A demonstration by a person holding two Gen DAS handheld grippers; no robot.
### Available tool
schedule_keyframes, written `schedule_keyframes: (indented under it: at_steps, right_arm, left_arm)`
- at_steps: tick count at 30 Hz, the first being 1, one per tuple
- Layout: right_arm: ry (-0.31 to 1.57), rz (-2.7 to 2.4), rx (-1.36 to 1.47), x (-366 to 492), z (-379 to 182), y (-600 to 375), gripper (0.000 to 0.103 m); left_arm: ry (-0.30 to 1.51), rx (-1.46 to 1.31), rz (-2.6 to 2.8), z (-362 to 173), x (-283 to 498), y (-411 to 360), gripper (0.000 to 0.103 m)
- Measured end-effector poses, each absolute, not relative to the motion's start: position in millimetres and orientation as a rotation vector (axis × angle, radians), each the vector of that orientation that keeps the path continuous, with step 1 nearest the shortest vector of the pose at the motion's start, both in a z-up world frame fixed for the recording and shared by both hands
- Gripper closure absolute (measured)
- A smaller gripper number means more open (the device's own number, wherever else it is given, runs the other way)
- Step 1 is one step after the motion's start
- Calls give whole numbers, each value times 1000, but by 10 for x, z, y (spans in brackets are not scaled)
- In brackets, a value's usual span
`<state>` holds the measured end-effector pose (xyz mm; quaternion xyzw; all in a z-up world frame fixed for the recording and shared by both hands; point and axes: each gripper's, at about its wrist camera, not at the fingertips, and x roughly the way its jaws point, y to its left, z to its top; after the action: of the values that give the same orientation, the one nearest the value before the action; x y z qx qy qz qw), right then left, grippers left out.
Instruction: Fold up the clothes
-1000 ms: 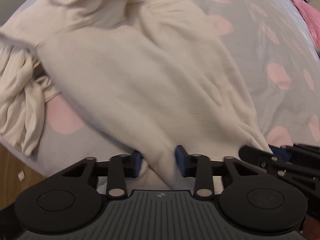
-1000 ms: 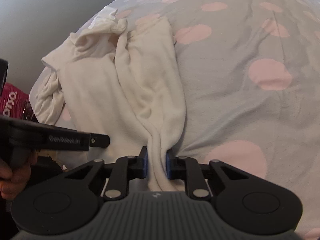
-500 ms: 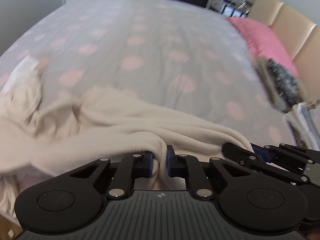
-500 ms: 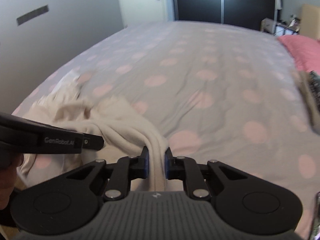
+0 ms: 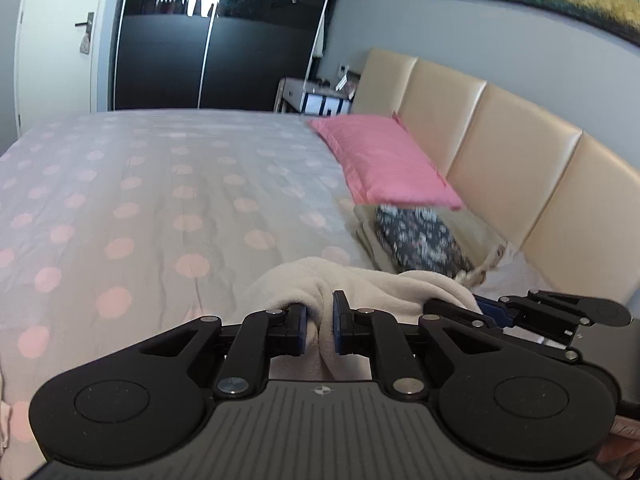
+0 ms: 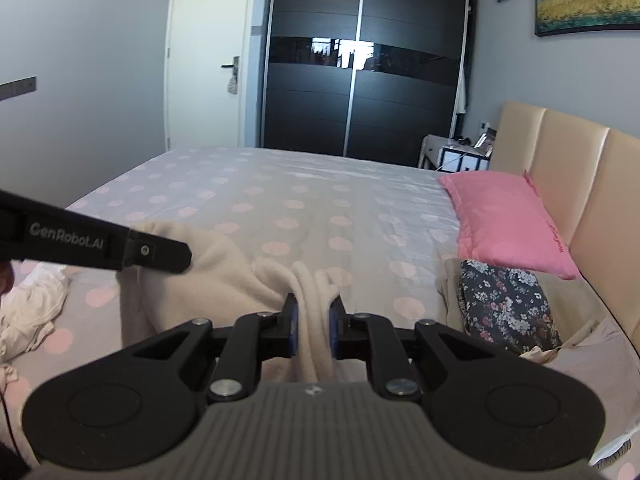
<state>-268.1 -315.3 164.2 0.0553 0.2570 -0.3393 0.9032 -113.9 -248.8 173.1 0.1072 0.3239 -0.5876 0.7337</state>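
Grey pink-dotted bed [image 5: 168,184], pink pillow [image 5: 384,160] by the headboard. My left hand-held gripper [image 5: 320,322] and right hand-held gripper [image 6: 313,322] each clamp the cream garment [image 6: 224,276]. Only the right view shows white clothes [image 6: 28,312].

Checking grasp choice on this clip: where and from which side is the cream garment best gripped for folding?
By its near edge, from the bedside. The cream garment trails away across the bed, and both left gripper and right gripper are shut on that bunched hem.
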Motion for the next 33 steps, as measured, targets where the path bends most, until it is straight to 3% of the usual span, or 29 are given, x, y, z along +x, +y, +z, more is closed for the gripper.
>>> schedule_keyframes:
  at_steps: [18, 20, 25, 33]
  right_arm:
    - [938, -302, 258, -2498, 273, -2181, 86]
    - [978, -289, 257, -2490, 200, -2163, 79]
    - [1025, -273, 250, -2512, 150, -2258, 64]
    - [1043, -248, 371, -2653, 287, -2759, 59]
  left_arm:
    - [1108, 667, -1142, 282, -1081, -1435, 93]
    - [1136, 707, -1157, 185, -1121, -1408, 92]
    - [1164, 737, -1166, 155, -1076, -1379, 80]
    - [1099, 635, -1177, 450, -673, -1454, 61]
